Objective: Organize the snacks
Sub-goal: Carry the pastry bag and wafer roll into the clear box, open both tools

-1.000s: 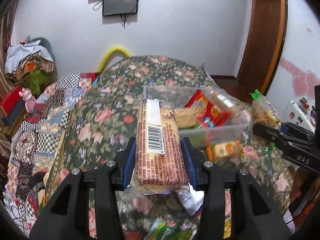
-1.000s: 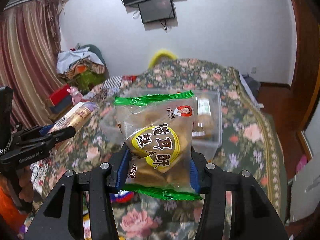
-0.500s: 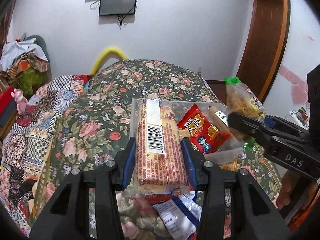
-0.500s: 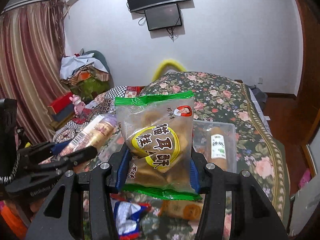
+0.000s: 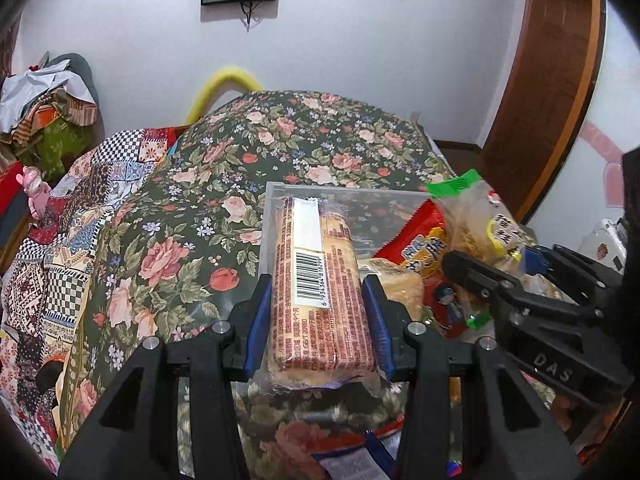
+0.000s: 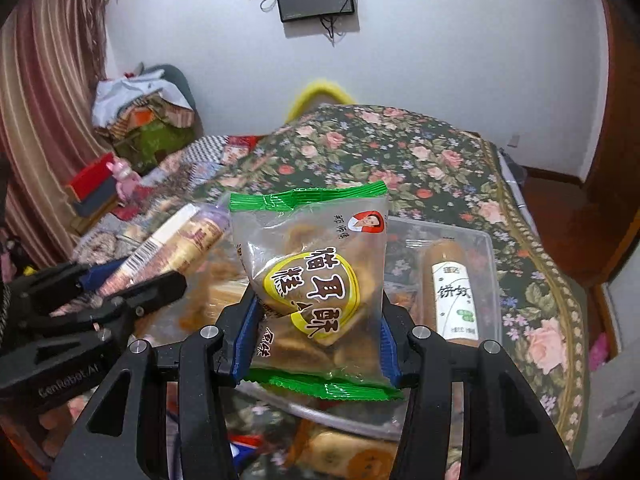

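Clear plastic walls of the snack box (image 5: 276, 200) are met at twelve o'clock ahead of both tools, on the floral bed (image 5: 248, 152). A long biscuit pack (image 5: 320, 292) is clamped by the left hand-held gripper (image 5: 318, 320); a green-edged pastry bag (image 6: 316, 280) is pinched by the right hand-held gripper (image 6: 316, 340). Each pack is best carried fully over the rim, lowered into a free gap, and only then released.

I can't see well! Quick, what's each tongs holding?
Left tongs: shut on the biscuit pack.
Right tongs: shut on the green bag.
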`<state>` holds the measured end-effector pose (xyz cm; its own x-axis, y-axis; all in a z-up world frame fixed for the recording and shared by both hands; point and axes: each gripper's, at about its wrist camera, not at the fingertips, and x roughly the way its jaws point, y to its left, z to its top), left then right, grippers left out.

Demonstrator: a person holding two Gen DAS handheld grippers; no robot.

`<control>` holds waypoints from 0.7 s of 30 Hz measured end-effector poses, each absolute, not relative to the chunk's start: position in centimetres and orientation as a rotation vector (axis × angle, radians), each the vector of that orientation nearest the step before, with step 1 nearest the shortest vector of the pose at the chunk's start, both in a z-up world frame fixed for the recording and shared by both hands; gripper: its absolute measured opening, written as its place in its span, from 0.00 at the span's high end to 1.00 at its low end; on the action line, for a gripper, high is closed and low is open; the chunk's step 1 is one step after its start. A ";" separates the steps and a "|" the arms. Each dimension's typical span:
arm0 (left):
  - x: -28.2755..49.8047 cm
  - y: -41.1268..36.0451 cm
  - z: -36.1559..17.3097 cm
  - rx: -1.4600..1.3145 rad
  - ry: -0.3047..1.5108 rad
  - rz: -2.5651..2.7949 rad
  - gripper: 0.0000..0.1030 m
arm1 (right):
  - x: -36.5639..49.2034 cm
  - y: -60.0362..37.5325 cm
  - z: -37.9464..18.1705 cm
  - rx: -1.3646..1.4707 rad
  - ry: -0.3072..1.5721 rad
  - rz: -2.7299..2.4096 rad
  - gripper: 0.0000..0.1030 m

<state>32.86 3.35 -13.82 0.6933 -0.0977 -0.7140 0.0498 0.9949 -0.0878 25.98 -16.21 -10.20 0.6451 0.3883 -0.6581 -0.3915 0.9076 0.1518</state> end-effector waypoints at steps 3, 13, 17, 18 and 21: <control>33.7 3.3 -14.4 -0.059 0.819 -0.076 0.57 | 26.4 -16.2 -10.5 -0.022 0.761 0.425 0.53; 32.9 3.2 -14.1 -0.075 0.829 -0.093 0.55 | 26.1 -16.8 -10.3 -0.014 0.775 0.435 0.40; 31.7 3.4 -12.7 -0.083 0.807 -0.105 0.54 | 25.1 -17.0 -9.1 -0.028 0.744 0.433 0.36; 31.1 3.5 -12.2 -0.084 0.799 -0.110 0.54 | 24.8 -17.2 -8.8 -0.022 0.739 0.440 0.36; 29.6 3.7 -11.2 -0.075 0.780 -0.110 0.49 | 23.8 -17.8 -8.1 -0.006 0.733 0.465 0.36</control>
